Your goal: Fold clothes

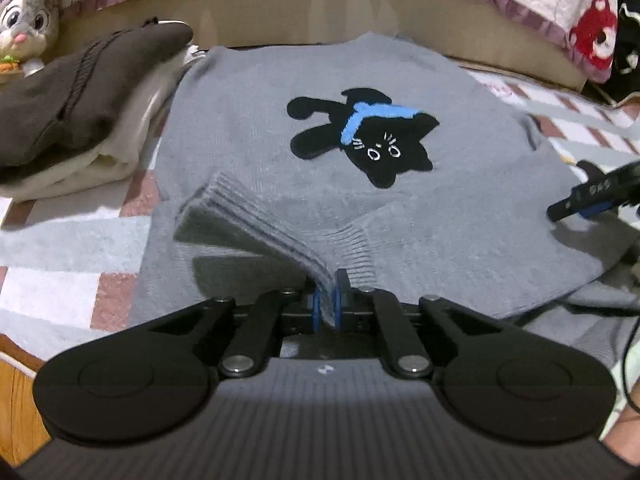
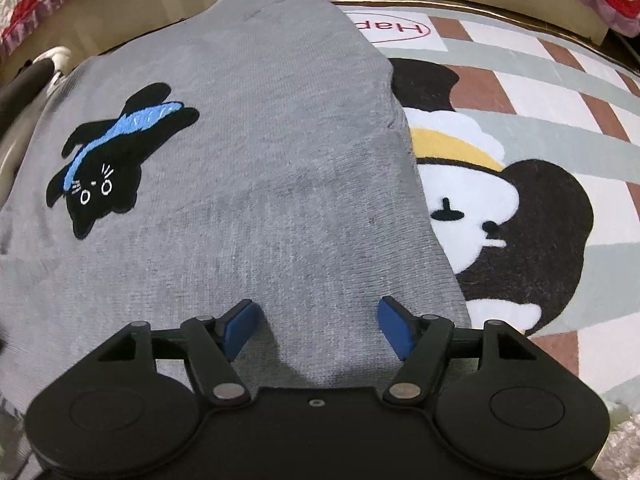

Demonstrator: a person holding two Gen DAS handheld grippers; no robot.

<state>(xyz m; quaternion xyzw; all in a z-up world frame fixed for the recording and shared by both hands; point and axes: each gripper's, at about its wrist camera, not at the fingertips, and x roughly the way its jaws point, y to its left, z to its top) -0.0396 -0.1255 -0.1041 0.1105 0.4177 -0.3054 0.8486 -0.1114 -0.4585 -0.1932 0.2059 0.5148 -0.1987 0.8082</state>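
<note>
A grey knit sweater (image 1: pixel 256 128) with a black cat patch (image 1: pixel 360 136) lies flat on a patterned rug. My left gripper (image 1: pixel 327 300) is shut on the ribbed cuff (image 1: pixel 256 216) of its grey sleeve, which is lifted and drawn over the body. My right gripper (image 2: pixel 316 320) hovers open over the sweater (image 2: pixel 280 160), near its right edge, with nothing pinched between the blue pads (image 2: pixel 240 328). The cat patch (image 2: pixel 108 160) lies to its upper left. One finger of the right gripper (image 1: pixel 592 194) shows at the far right of the left wrist view.
A folded stack of brown and cream clothes (image 1: pixel 80 112) sits left of the sweater. A plush rabbit (image 1: pixel 28 20) and a floral quilt (image 1: pixel 560 0) lie behind. The rug (image 2: pixel 560 128) carries a panda picture (image 2: pixel 500 220) right of the sweater. A wooden edge (image 1: pixel 16 392) shows lower left.
</note>
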